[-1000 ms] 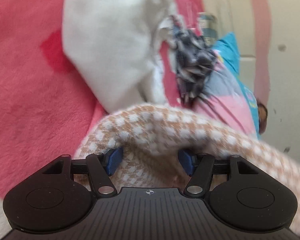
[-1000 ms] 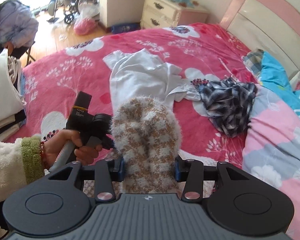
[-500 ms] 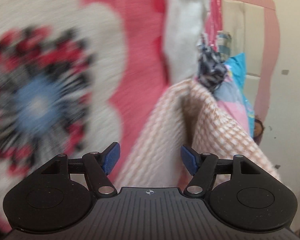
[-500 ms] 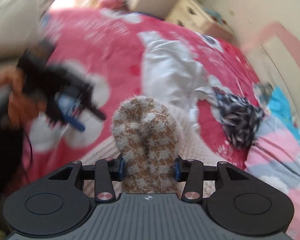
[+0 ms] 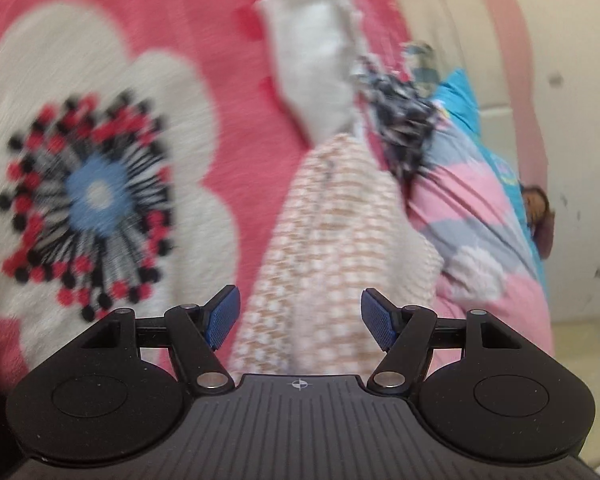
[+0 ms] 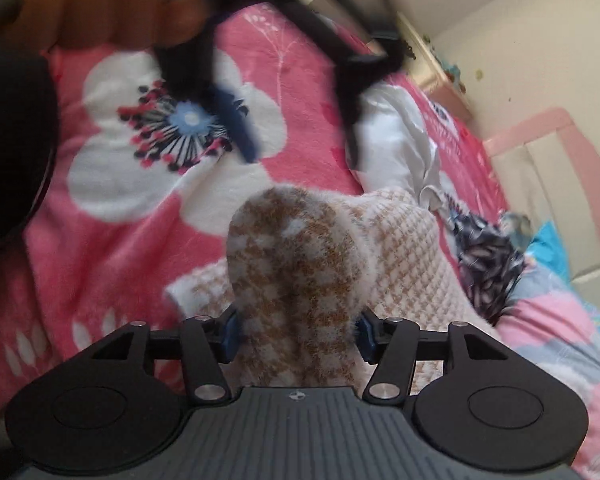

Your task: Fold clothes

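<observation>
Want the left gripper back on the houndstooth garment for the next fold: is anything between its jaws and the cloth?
Nothing visible. The left gripper stands open, the houndstooth garment lying straight ahead on the pink floral blanket, pads clear of it.

left gripper (image 5: 298, 316): jaws wide apart, nothing pinched | right gripper (image 6: 296, 332): jaws opening, pads seemingly touching the bunched knit
</observation>
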{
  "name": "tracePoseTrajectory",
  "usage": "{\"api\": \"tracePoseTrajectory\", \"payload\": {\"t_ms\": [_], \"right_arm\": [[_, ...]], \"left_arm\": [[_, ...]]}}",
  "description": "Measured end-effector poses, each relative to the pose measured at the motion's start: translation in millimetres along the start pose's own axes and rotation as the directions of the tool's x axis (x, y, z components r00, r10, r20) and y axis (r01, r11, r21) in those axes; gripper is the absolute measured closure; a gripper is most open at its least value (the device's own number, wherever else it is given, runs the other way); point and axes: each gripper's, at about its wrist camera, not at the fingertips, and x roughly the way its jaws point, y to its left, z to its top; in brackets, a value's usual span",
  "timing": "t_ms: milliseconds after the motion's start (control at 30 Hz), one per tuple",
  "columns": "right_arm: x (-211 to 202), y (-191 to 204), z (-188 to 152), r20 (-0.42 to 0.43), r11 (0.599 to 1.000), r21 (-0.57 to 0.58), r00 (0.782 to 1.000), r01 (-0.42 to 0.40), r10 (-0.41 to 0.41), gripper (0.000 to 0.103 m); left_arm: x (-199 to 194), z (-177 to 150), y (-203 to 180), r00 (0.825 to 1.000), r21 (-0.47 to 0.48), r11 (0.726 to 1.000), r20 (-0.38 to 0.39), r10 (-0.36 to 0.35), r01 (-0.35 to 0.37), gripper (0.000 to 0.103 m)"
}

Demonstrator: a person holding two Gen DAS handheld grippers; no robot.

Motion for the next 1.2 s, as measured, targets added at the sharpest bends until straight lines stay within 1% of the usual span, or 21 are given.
{"api": "tracePoseTrajectory", "payload": {"t_ms": [100, 133, 167, 233, 300, 367, 433, 467, 500, 567, 667, 700, 733, 800, 833, 867, 933, 1000, 1067, 1133, 1200], "right_arm": [[-9, -4, -8, 0.011, 1.000, 0.016, 1.000, -0.006, 0.006, 0.043], [-14, -9, -12, 0.010, 0.999, 0.036, 0.999, -0.031, 0.030, 0.043], [-21, -16, -17, 0.006, 0.996, 0.065, 0.998, -0.068, 0.068, 0.045], [-39, -36, -30, 0.019, 0.983, 0.149, 0.994, -0.111, 0.109, 0.050], [-56, -71, -47, 0.040, 0.946, 0.298, 0.992, -0.129, 0.122, 0.053], [-66, -113, -66, 0.073, 0.860, 0.487, 0.988, -0.153, 0.135, 0.054], [-66, -154, -87, 0.122, 0.720, 0.667, 0.982, -0.191, 0.147, 0.061], [-62, -167, -93, 0.145, 0.666, 0.717, 0.978, -0.207, 0.148, 0.064], [-56, -174, -95, 0.162, 0.635, 0.741, 0.975, -0.221, 0.151, 0.067], [-38, -172, -94, 0.180, 0.625, 0.740, 0.968, -0.251, 0.175, 0.070], [15, -133, -99, 0.088, 0.665, 0.687, 0.942, -0.292, 0.322, 0.071], [33, -117, -109, 0.077, 0.659, 0.688, 0.934, -0.304, 0.349, 0.071], [43, -110, -118, 0.100, 0.626, 0.710, 0.926, -0.322, 0.363, 0.071], [42, -117, -124, 0.128, 0.572, 0.745, 0.916, -0.343, 0.381, 0.073], [39, -123, -126, 0.141, 0.547, 0.762, 0.913, -0.347, 0.383, 0.073], [38, -127, -128, 0.157, 0.522, 0.778, 0.912, -0.351, 0.379, 0.073], [37, -128, -133, 0.177, 0.498, 0.790, 0.911, -0.357, 0.372, 0.073], [36, -130, -132, 0.175, 0.512, 0.787, 0.920, -0.345, 0.351, 0.073], [28, -137, -129, 0.171, 0.539, 0.776, 0.932, -0.327, 0.318, 0.073], [19, -147, -127, 0.180, 0.550, 0.774, 0.942, -0.313, 0.283, 0.073], [12, -163, -123, 0.196, 0.563, 0.770, 0.951, -0.300, 0.239, 0.073]], "left_arm": [[7, -11, -38, 1.000, 0.183, 0.983, -0.012, 0.025, -0.022, 0.030], [14, -19, -50, 0.997, 0.254, 0.966, -0.031, 0.066, -0.057, 0.030], [22, -29, -59, 0.990, 0.332, 0.936, -0.039, 0.138, -0.118, 0.029], [31, -46, -66, 0.974, 0.425, 0.883, -0.007, 0.225, -0.200, 0.027], [35, -51, -64, 0.975, 0.415, 0.888, -0.006, 0.220, -0.198, 0.027], [31, -48, -54, 0.977, 0.380, 0.906, -0.023, 0.211, -0.186, 0.028], [28, -45, -44, 0.979, 0.344, 0.923, -0.040, 0.200, -0.174, 0.029], [27, -46, -41, 0.980, 0.342, 0.925, -0.044, 0.194, -0.167, 0.029], [26, -48, -39, 0.981, 0.342, 0.925, -0.045, 0.191, -0.164, 0.029], [25, -53, -36, 0.981, 0.346, 0.925, -0.048, 0.188, -0.160, 0.029], [31, -61, -31, 0.982, 0.350, 0.923, -0.046, 0.184, -0.157, 0.029], [32, -63, -28, 0.983, 0.361, 0.920, -0.038, 0.181, -0.156, 0.029], [33, -65, -25, 0.984, 0.371, 0.916, -0.029, 0.178, -0.155, 0.028], [42, -70, -17, 0.975, 0.387, 0.905, -0.058, 0.216, -0.178, 0.028], [42, -73, -14, 0.971, 0.392, 0.899, -0.053, 0.232, -0.193, 0.025], [39, -73, -11, 0.977, 0.374, 0.911, -0.049, 0.207, -0.175, 0.025], [34, -71, -16, 0.985, 0.355, 0.924, -0.044, 0.169, -0.143, 0.033], [32, -68, -24, 0.989, 0.332, 0.936, -0.052, 0.142, -0.117, 0.047], [34, -67, -34, 0.989, 0.304, 0.948, -0.072, 0.126, -0.098, 0.051], [35, -62, -46, 0.991, 0.297, 0.952, -0.088, 0.103, -0.073, 0.056], [35, -54, -51, 0.994, 0.207, 0.978, -0.107, 0.017, 0.006, 0.060]]}}
